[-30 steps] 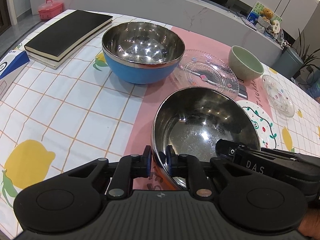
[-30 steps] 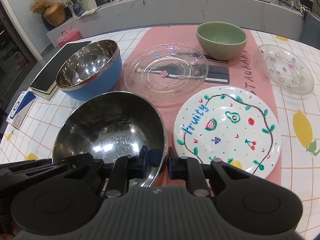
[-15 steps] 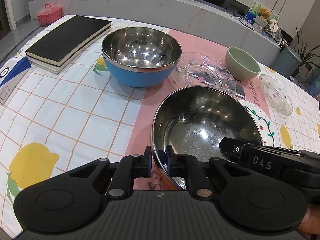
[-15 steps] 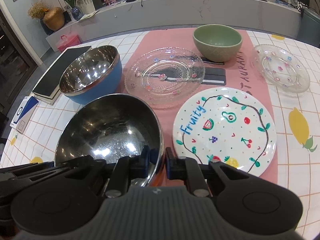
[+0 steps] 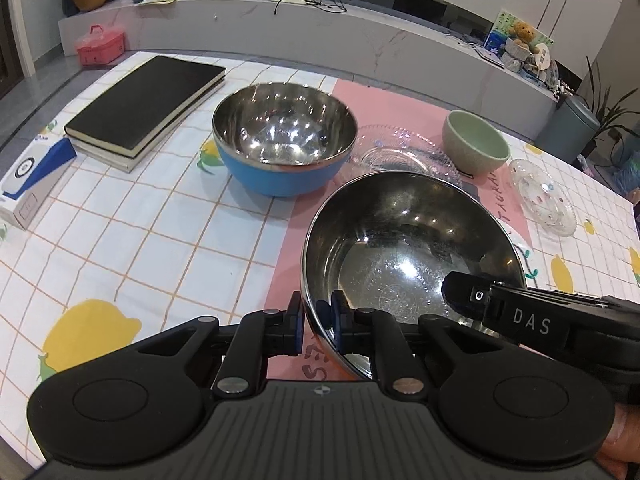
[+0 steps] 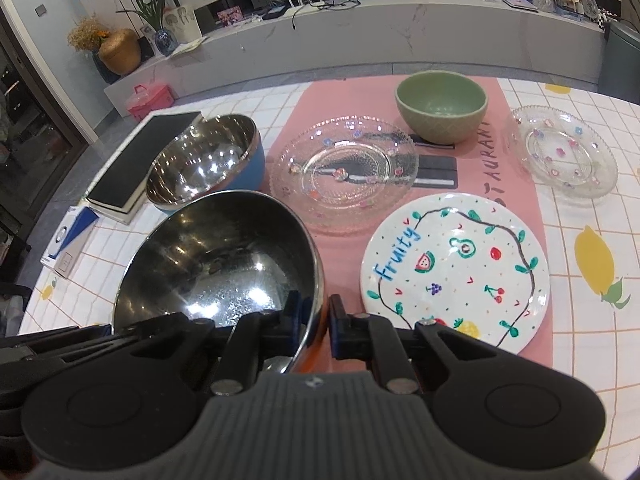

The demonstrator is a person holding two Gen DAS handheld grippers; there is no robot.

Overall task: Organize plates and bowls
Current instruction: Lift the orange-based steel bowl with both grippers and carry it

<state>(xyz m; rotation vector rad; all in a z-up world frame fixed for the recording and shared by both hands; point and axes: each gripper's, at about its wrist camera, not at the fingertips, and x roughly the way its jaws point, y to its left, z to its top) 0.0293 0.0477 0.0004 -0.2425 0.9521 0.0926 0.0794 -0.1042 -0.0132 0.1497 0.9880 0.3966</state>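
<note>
Both grippers hold one steel bowl with an orange outside (image 5: 404, 248), lifted above the table and tilted. My left gripper (image 5: 315, 322) is shut on its near-left rim. My right gripper (image 6: 314, 318) is shut on its near-right rim; the bowl (image 6: 216, 264) fills the left of that view. A blue steel bowl (image 5: 284, 140) (image 6: 204, 160) stands beyond it. A large glass plate (image 6: 344, 168), a green bowl (image 6: 440, 104), a small glass plate (image 6: 560, 152) and a white "Fruity" plate (image 6: 456, 268) lie on the table.
Two stacked black books (image 5: 144, 104) and a blue-and-white box (image 5: 28, 180) lie at the table's left. A pink runner (image 6: 516, 176) crosses the middle, with black coasters (image 6: 436, 168) on it. A grey counter (image 5: 320, 32) runs behind the table.
Both grippers have risen with the steel bowl; the table and the other dishes look farther below and more of the room shows. Both grips are unchanged.
</note>
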